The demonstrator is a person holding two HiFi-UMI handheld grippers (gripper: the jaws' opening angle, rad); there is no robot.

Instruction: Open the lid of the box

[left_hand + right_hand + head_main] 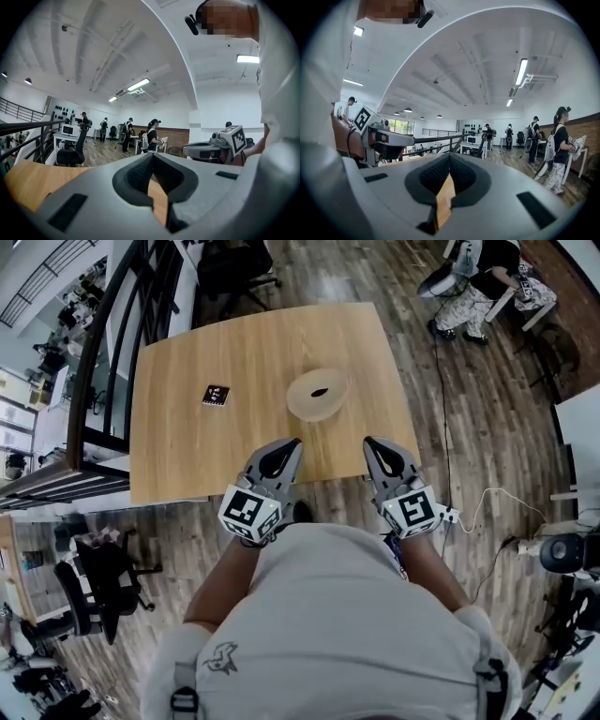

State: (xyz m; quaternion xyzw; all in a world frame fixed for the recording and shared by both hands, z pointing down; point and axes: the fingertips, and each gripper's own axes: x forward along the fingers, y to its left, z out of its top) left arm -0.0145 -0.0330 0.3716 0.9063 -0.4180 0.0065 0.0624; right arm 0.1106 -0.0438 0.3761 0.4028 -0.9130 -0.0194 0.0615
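A wooden table (pixel 187 456) fills the middle. Near the table's centre sits a pale round box (pixel 317 395) with a dark oval on top. A small black-and-white card (pixel 216 396) lies toward the table's left side, well apart from the box. At the table's near edge the left gripper (pixel 293 442) and right gripper (pixel 370 442) point at the box, jaws together, empty. A dark railing (pixel 112 352) runs along the table's left; an office chair (pixel 103 582) stands below that corner
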